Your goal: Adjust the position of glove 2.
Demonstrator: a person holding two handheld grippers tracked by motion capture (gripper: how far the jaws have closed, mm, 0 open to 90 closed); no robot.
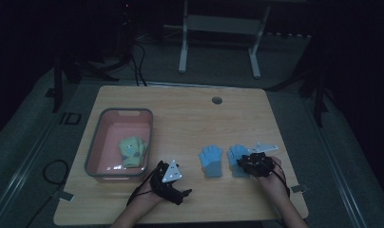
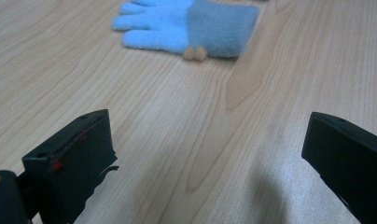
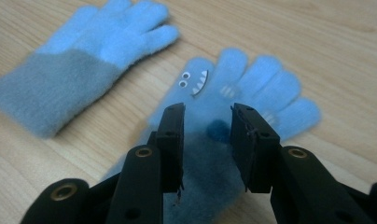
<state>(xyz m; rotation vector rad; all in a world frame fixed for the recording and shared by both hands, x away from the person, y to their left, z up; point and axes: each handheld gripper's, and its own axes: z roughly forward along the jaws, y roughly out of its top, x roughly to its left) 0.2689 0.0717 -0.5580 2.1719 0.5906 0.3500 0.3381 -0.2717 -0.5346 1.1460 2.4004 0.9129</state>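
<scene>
Over the near edge of the pale wooden desk (image 1: 190, 114), both hands are in. The left tongs (image 2: 205, 154) sit low near the front edge, jaws spread wide with nothing but bare wood between them. Ahead of them lies a light blue fuzzy glove with a grey cuff (image 2: 186, 25), flat on the desk, well apart from the jaws.

The right tongs (image 3: 207, 135) are down over the second blue glove, the one with googly eyes and a toothy mouth (image 3: 252, 84). The jaws stand narrow, one on either side of the glove's palm, and whether they actually pinch the fabric I cannot tell. The two gloves lie side by side near the front right.

Toward the left edge sits a grey-rimmed pink plastic bin (image 1: 100, 137), with a yellow-green glove (image 1: 133, 151) inside.
</scene>
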